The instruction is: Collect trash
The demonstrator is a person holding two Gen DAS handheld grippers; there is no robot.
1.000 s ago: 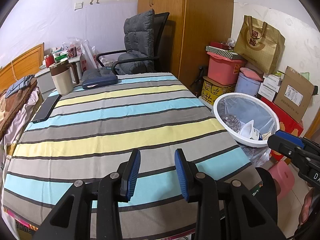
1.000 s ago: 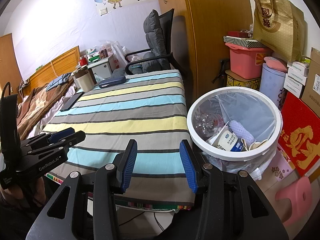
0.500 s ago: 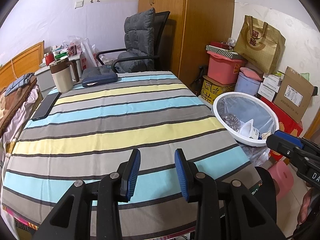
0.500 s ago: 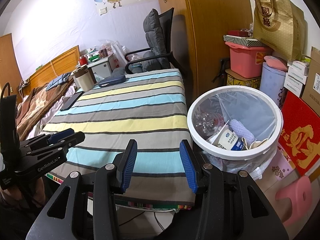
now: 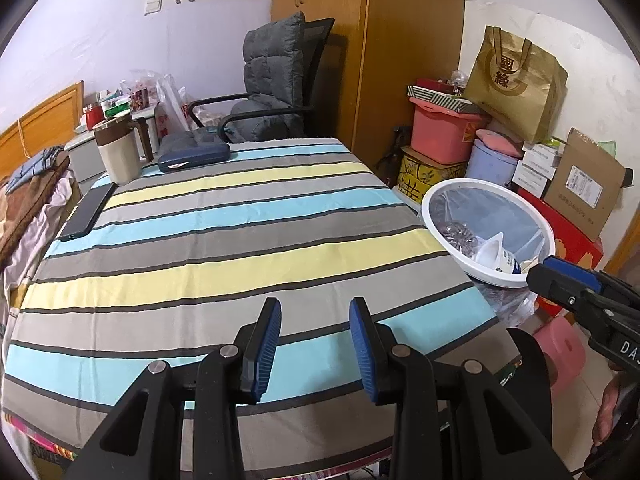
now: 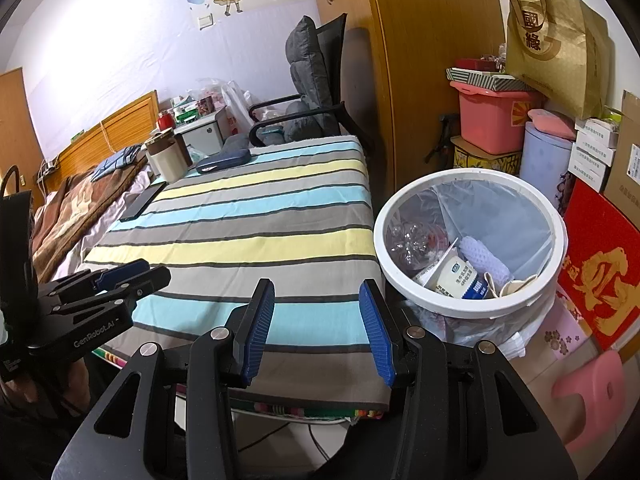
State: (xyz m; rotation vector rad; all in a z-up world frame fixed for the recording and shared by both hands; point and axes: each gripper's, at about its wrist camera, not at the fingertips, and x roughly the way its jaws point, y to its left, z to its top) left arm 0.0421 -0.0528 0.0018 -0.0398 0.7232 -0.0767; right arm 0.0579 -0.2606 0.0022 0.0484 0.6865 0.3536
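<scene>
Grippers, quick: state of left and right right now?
Left gripper: open, nothing between its fingers, over the striped tablecloth.
Right gripper: open, empty, beside the white round trash bin.

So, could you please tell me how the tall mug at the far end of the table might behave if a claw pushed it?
The mug stands tall and narrow, so a high push would probably tip it. Its side handle may make it swivel. Contents aren't visible.
</scene>
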